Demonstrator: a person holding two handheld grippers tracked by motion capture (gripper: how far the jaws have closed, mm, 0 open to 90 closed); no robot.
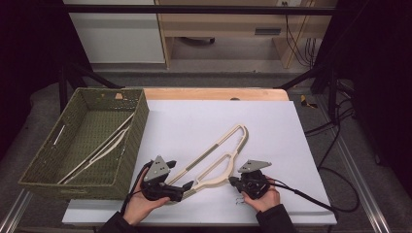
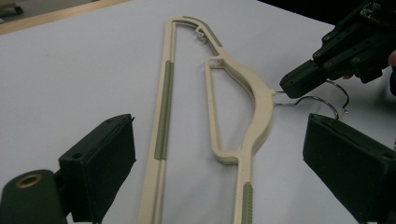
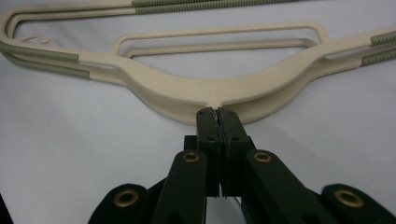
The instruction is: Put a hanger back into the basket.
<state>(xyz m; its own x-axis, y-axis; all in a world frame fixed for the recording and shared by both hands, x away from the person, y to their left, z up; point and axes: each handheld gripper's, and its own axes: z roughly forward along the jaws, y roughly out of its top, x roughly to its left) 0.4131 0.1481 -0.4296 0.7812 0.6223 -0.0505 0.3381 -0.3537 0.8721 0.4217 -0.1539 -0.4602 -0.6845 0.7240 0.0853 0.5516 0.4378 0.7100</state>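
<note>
Cream plastic hanger (image 1: 214,162) lies flat on the white sheet (image 1: 272,131) covering the desk, right of the green wicker basket (image 1: 130,145), which holds more hangers. Left hand-held gripper (image 1: 187,187) sits at the hanger's near end; right hand-held gripper (image 1: 232,181) sits at its neck. Left gripper view: jaws wide open, hanger (image 2: 243,107) on the sheet between them, untouched. Right gripper view: jaws clamped together on the metal hook (image 3: 217,112) right at the hanger (image 3: 196,88) neck.
</note>
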